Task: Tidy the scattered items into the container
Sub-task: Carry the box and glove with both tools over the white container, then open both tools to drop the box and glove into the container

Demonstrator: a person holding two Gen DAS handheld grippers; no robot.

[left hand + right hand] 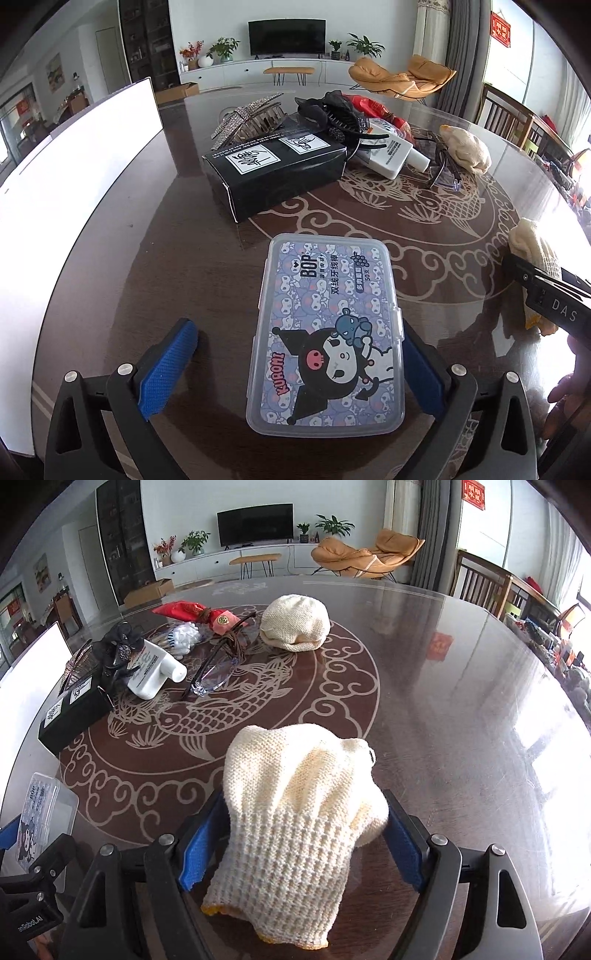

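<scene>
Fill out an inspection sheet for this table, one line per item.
Surface: dark glossy table with fish pattern.
Job's things: floss-pick box lid shut; knitted glove; second glove; black carton; white tube; glasses; hair clips.
Clutter: red packet.
Grippers: left claw open around floss-pick box; right claw shut on knitted glove.
Cables: nothing seen.
Surroundings: television, orange lounge chair, white board.

Closed clear floss box (325, 336) flat; cream knit glove (295, 812) possibly clamped.
</scene>
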